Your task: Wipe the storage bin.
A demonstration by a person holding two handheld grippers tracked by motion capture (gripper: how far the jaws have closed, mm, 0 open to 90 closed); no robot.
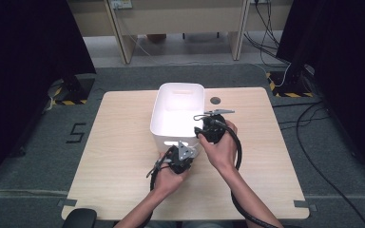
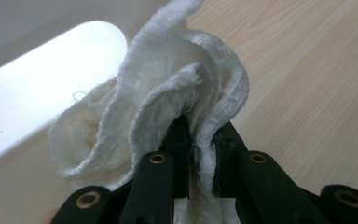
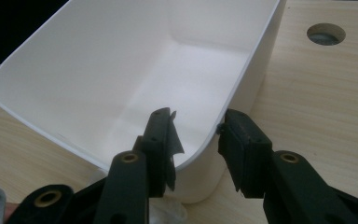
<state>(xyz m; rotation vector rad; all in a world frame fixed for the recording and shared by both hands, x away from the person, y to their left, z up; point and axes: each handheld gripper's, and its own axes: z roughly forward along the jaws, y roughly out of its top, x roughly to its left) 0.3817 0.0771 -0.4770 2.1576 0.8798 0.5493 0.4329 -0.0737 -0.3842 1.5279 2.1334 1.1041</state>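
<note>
A crumpled white cloth (image 2: 168,84) bunches up between the black jaws of my left gripper (image 2: 203,135), which is shut on its lower folds. In the high view that left gripper (image 1: 181,154) sits just in front of the near wall of a white plastic bin (image 1: 171,137). My right gripper (image 3: 198,121) straddles the bin's near right corner (image 3: 200,158), one jaw inside and one outside, closed across the rim. From above, the right gripper (image 1: 205,129) rests at that same corner. The bin's inside (image 3: 121,70) looks bare.
The bin stands mid-table on a light wooden table (image 1: 119,147). A round cable hole (image 1: 215,100) lies right of the bin, also seen as the hole (image 3: 326,33) beyond the corner. Black curtains, cables and stand feet surround the table on grey floor.
</note>
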